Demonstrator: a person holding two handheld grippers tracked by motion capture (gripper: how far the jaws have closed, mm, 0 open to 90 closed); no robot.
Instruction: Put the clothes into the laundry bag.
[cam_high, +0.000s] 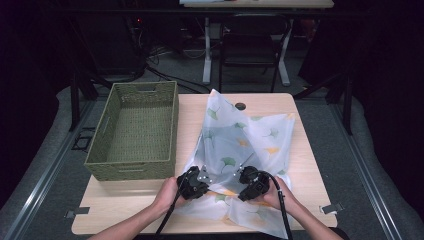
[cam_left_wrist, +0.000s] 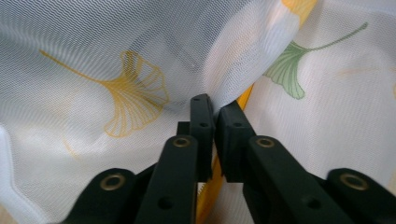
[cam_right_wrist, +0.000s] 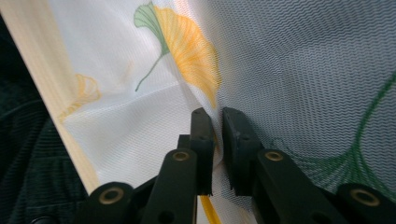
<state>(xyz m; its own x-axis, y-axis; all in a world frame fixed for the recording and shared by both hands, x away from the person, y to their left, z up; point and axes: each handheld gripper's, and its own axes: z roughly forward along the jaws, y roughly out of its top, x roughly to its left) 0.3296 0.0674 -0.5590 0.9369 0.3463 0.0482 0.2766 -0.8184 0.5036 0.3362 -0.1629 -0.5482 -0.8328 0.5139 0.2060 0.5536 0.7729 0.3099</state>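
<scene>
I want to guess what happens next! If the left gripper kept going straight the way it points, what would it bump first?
Probably more of the sheer leaf-print cloth: the left gripper already has a fold between its jaws, and cloth lies right ahead.

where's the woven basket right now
In the high view the green woven basket sits on the left part of the wooden table, reaching its far left edge. The sheer leaf-print cloth lies just right of it, and the left tool is near its front right corner.

A recording lab or studio: the wooden table (cam_high: 300, 165) stood amid black curtains (cam_high: 385, 75), loose floor cables (cam_high: 165, 75), and another desk's legs (cam_high: 206, 50) behind.
</scene>
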